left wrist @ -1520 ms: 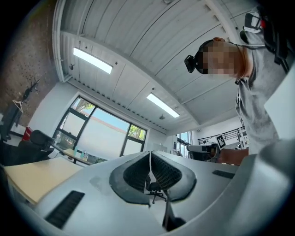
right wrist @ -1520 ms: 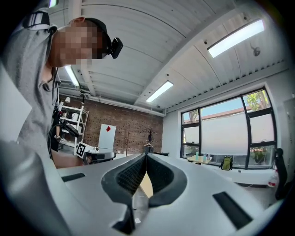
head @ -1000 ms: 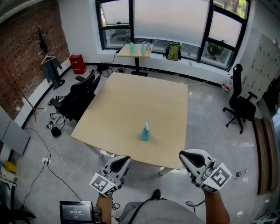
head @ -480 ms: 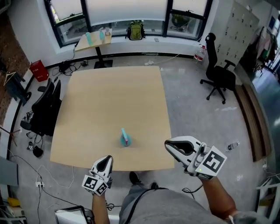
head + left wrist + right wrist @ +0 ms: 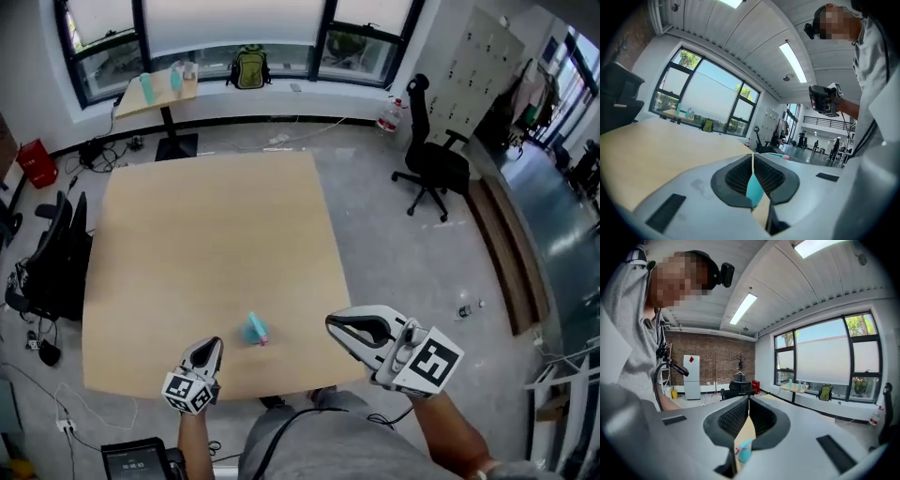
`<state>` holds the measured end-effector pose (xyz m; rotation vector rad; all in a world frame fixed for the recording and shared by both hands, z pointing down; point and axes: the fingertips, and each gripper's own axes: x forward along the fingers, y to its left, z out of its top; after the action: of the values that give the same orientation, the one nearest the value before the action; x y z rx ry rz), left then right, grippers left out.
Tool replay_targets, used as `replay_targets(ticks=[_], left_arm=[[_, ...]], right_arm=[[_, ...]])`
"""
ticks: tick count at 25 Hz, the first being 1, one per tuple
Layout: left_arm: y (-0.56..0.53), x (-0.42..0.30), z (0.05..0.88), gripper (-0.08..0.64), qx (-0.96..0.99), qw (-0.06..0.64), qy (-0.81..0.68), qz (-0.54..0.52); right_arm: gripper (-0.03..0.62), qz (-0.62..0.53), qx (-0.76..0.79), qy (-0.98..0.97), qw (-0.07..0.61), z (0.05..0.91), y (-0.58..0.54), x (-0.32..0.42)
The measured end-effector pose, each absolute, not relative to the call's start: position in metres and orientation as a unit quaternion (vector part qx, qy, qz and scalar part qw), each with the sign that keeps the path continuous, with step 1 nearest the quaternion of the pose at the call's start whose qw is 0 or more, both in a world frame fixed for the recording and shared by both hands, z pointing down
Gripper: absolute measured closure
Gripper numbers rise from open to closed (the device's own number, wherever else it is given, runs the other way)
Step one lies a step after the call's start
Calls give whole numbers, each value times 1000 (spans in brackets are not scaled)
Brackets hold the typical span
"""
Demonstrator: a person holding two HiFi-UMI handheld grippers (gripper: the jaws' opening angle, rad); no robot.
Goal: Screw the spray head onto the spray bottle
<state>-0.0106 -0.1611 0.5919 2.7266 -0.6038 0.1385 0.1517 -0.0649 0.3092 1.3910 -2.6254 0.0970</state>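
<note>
A bottle (image 5: 255, 329) is set by the desk's (image 5: 206, 225) near edge, flanked by the left gripper (image 5: 212, 345) and right gripper (image 5: 334, 324), both closed and empty.

Two hand-held grippers (image 5: 212, 343) (image 5: 331, 323), one spray bottle (image 5: 255, 329), two tables (image 5: 187, 225) (image 5: 150, 92)

Wide tabletop (image 5: 206, 244), spray bottle (image 5: 254, 329) near edge

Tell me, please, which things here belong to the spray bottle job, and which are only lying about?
For the job:
- spray bottle on the table
- left gripper and right gripper, both shut and empty

Lying about:
- backpack
- side table
- chairs
- red box
</note>
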Motion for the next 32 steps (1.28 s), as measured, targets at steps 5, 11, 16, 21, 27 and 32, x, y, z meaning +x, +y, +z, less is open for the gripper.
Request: replay_targets(ticks=[5, 11, 16, 21, 27, 32], left_arm=[[-209, -18, 614, 545, 953, 192, -232, 33], [-187, -22, 636, 545, 950, 200, -233, 63], [-215, -21, 642, 545, 950, 192, -239, 54], [-199, -31, 652, 546, 942, 212, -251, 72], [-195, -14, 648, 545, 952, 185, -229, 83], [-169, -4, 660, 543, 961, 162, -198, 106]], right_arm=[[585, 28, 459, -880, 116, 320, -120, 148], [586, 54, 434, -893, 108, 338, -119, 145], [585, 78, 442, -886, 118, 350, -145, 151], [586, 80, 409, -901, 121, 364, -154, 141], [586, 97, 419, -896, 109, 362, -152, 160], [586, 99, 401, -903, 120, 380, -158, 160]])
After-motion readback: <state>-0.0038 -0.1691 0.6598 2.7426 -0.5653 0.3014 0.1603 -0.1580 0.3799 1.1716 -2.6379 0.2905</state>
